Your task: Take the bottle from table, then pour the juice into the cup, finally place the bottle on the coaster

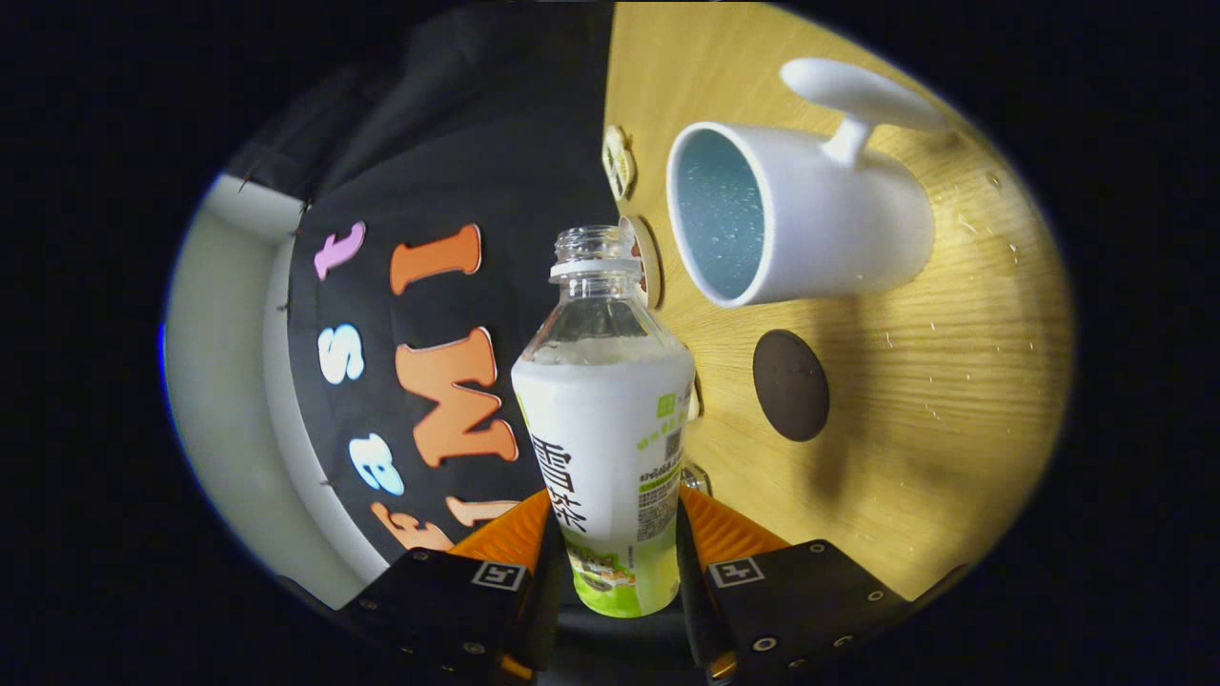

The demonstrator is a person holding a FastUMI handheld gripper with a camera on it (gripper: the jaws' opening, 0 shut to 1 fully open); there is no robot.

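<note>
Between the two fingers of the hand-held gripper (610, 562) sits one bottle (606, 429), clamped on both sides low on its labelled body. Its cap is off and the open neck points away from the fingers. The whole view is rolled, so the wooden worktop (953, 429) stands like a wall on the right; I judge the bottle has been lifted clear and is being tipped sideways.

One white cup (791, 214) with a handle stands on the worktop, to the right of the bottle's neck and a little beyond it. One dark round coaster (790, 385) lies nearer the fingers than the cup. Some small flat pieces lie at the worktop's far edge; what they are I cannot tell.

Taking the bottle looks done. Pouring seems under way or about to start, though no stream is visible. Setting the bottle on the coaster is left.
</note>
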